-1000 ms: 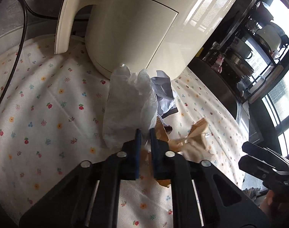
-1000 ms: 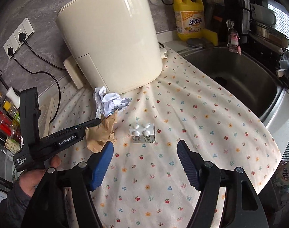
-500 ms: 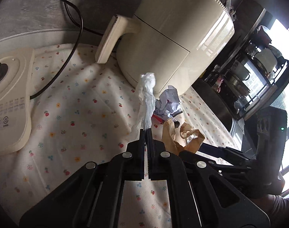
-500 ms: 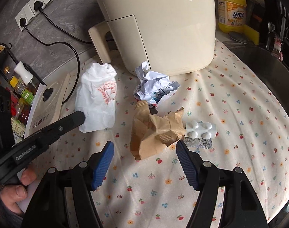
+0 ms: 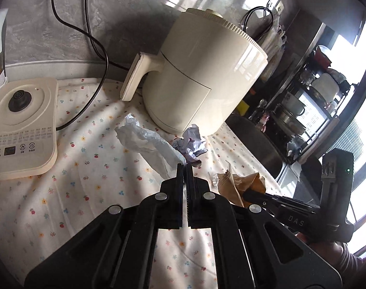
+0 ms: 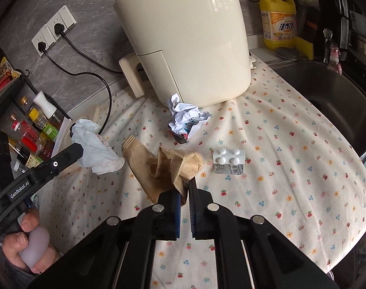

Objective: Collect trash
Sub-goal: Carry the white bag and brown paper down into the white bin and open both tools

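**Both grippers holding trash over the flowered cloth**

We see the white plastic bag (image 5: pixel 149 142) pinched at one end by the left gripper (image 5: pixel 185 168), whose jaws are pressed nearly together on it; the rest of the bag trails away from the fingers, up and to the left in the left wrist view. In the right wrist view the same bag (image 6: pixel 96 149) hangs crumpled off the tip of that gripper (image 6: pixel 75 149).

The right gripper (image 6: pixel 185 187) has its jaws drawn narrow on an edge of the crumpled brown paper bag (image 6: pixel 161 168), which lies between the white bag and the pill blister pack (image 6: pixel 228 160). From the left wrist view we find the brown paper (image 5: pixel 240 185) just right of the left fingers.

Behind these, a ball of crumpled printed paper (image 6: pixel 185 120) sits on the cloth close against the base of the cream air fryer (image 6: pixel 187 38). All of it is on the flowered tablecloth (image 6: pixel 291 159).

Further out, we see a cream kettle base (image 5: pixel 21 125) at the left of the cloth, a steel sink (image 6: pixel 332 96) to the right, and a yellow detergent bottle (image 6: pixel 279 21) behind the sink.
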Tool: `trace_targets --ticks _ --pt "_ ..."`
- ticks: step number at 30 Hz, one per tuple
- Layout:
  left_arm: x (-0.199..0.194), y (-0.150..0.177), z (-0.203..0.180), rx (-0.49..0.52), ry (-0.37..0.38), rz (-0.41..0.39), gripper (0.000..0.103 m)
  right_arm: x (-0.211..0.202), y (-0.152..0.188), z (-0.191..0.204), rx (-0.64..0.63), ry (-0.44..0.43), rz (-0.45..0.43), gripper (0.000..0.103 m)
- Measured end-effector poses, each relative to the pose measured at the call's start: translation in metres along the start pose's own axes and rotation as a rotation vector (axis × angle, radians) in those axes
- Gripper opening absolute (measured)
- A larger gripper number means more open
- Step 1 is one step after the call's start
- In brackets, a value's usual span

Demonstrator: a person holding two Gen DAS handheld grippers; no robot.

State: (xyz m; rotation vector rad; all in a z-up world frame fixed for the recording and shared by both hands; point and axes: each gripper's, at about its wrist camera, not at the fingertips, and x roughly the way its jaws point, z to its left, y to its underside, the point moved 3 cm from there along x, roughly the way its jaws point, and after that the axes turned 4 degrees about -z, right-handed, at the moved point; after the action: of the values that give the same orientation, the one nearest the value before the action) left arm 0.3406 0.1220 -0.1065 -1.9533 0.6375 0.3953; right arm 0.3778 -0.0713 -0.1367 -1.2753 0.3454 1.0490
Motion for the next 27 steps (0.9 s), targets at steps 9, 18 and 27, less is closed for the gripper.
trace_targets --ticks 9,18,27 --pt "-0.017 0.024 -0.050 0.013 0.028 -0.002 0.003 -0.058 0.021 -0.039 0.034 0.010 -0.040 0.007" --pt "-0.013 0.071 -0.114 0.035 0.043 0.069 0.003 -0.111 0.063 -0.111 0.101 0.054 -0.025 0.007" --pt "0.005 0.126 -0.197 0.111 0.090 0.156 0.003 -0.160 0.112 -0.195 0.184 0.128 -0.010 0.008"
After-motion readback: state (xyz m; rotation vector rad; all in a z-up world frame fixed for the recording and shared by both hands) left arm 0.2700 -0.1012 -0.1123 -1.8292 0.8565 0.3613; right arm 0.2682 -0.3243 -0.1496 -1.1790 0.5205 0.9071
